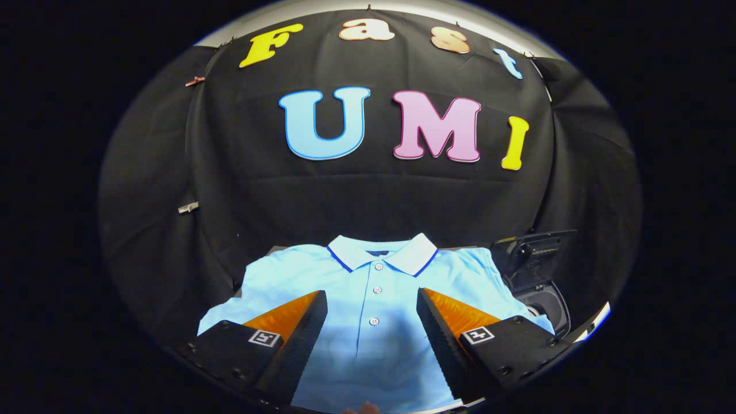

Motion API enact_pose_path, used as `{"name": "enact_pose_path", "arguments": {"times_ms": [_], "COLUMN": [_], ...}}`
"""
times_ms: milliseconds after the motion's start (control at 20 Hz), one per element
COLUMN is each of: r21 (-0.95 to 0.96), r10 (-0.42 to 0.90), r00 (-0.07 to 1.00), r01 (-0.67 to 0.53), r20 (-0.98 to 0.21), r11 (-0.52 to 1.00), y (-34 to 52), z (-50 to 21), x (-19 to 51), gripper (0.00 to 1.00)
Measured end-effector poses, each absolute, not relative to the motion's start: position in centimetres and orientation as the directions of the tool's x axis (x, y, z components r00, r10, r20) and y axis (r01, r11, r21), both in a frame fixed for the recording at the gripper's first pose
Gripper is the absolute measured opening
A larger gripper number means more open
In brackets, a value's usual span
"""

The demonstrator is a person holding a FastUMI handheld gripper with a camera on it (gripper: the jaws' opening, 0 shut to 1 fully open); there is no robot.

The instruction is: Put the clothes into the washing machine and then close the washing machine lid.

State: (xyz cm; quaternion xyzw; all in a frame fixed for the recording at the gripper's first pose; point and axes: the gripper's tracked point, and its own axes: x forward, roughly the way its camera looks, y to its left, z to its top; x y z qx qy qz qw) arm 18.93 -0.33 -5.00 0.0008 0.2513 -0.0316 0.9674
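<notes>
Hovering with fingers spread wide and empty, the gripper [372, 322] hung above the polo shirt [374, 299], which lay flat beside the washing machine [537, 276], lid up, so everything remained undone.

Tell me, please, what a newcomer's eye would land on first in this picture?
First the light blue polo shirt, spread flat with its white collar away from the camera and its buttoned placket running between the fingers. The gripper is open above it, one finger on each side of the placket. Beyond the shirt's sleeve by the right-hand finger sits the washing machine, lid raised.
</notes>
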Motion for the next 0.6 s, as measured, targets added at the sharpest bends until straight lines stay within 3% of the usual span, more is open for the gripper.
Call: {"name": "enact_pose_path", "arguments": {"times_ms": [600], "r21": [0.031], "r10": [-0.055], "r00": [0.673], "r01": [0.114], "r20": [-0.737], "r11": [0.993], "y": [-0.9], "z": [-9.6], "x": [20.4], "gripper": [0.99]}}
